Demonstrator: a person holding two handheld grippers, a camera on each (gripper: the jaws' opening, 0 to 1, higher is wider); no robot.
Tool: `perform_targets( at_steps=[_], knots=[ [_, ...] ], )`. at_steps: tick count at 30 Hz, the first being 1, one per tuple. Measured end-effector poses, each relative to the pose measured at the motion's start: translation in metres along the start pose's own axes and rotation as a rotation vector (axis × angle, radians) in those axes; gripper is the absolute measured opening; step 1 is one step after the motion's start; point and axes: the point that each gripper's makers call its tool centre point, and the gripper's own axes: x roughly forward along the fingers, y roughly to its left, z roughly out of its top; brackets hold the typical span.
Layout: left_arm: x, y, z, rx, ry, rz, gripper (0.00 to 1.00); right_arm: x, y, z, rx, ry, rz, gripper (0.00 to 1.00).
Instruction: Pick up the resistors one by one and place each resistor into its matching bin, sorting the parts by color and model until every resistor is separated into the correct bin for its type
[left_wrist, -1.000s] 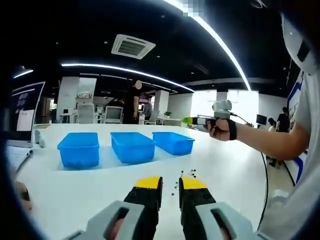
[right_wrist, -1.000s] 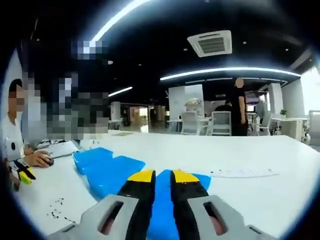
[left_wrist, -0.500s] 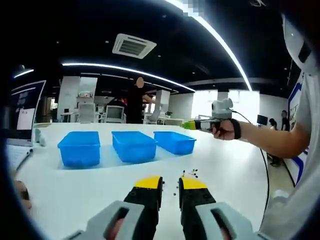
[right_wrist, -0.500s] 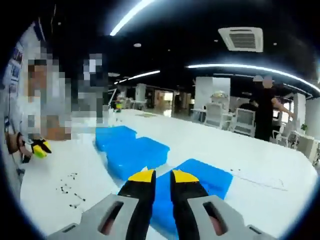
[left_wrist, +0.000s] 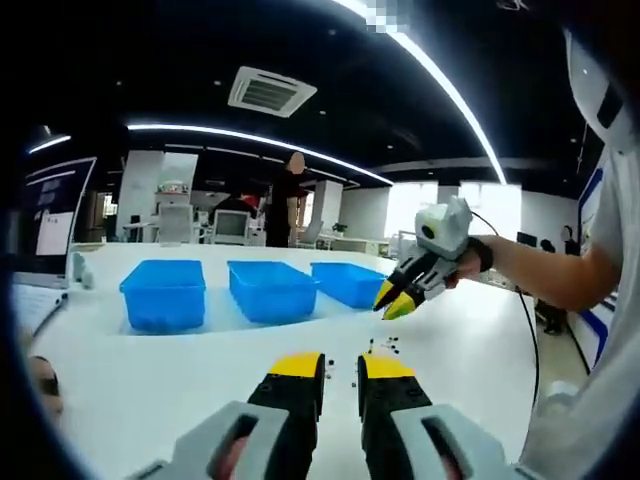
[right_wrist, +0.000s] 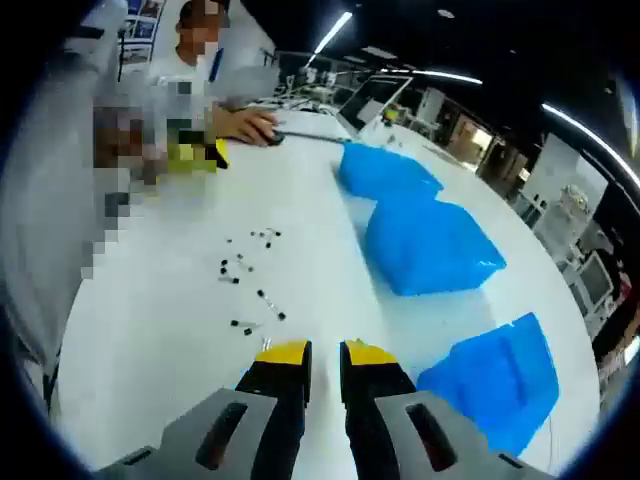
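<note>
- Bare white table (left_wrist: 160, 370) is seen between the left gripper (left_wrist: 340, 368) and the row of three blue bins (left_wrist: 270, 290).
- Scattered resistors (right_wrist: 248, 280) are seen ahead of the right gripper (right_wrist: 325, 352).
- The bins (right_wrist: 430, 245) are ranged along one side of them, with bare table on the other.
</note>
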Motion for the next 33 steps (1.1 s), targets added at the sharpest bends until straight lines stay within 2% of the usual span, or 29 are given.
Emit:
perform_targets(
  at_steps=[4,9,13,20,22,24,28,33],
  knots=[
    [-0.001,0.000,-0.002,0.004,0.005,0.002,0.16,0.002,0.003,-0.011,-0.019,0.035,0.039,0.14],
    [-0.002,0.000,-0.005,-0.002,0.008,0.003,0.16,0.000,0.011,-0.014,-0.024,0.045,0.084,0.14],
    [-0.002,-0.002,-0.005,-0.005,0.007,-0.003,0.16,-0.001,0.010,-0.027,-0.025,0.070,0.110,0.14],
    [0.000,-0.002,-0.006,-0.005,0.010,-0.009,0.16,0.000,0.015,-0.020,-0.021,0.067,0.136,0.14],
    [0.000,-0.003,-0.007,-0.003,0.014,-0.011,0.16,0.002,0.018,-0.017,0.006,0.063,0.157,0.13],
    [0.000,-0.004,-0.006,-0.004,0.013,-0.015,0.16,0.002,0.023,-0.018,0.081,0.069,0.191,0.09],
    [-0.001,-0.003,-0.006,-0.003,0.011,-0.010,0.16,0.004,0.020,-0.018,0.125,0.064,0.182,0.05],
    [-0.002,-0.003,-0.007,-0.004,0.012,-0.005,0.16,0.004,0.021,-0.018,0.123,0.075,0.163,0.05]
  ],
)
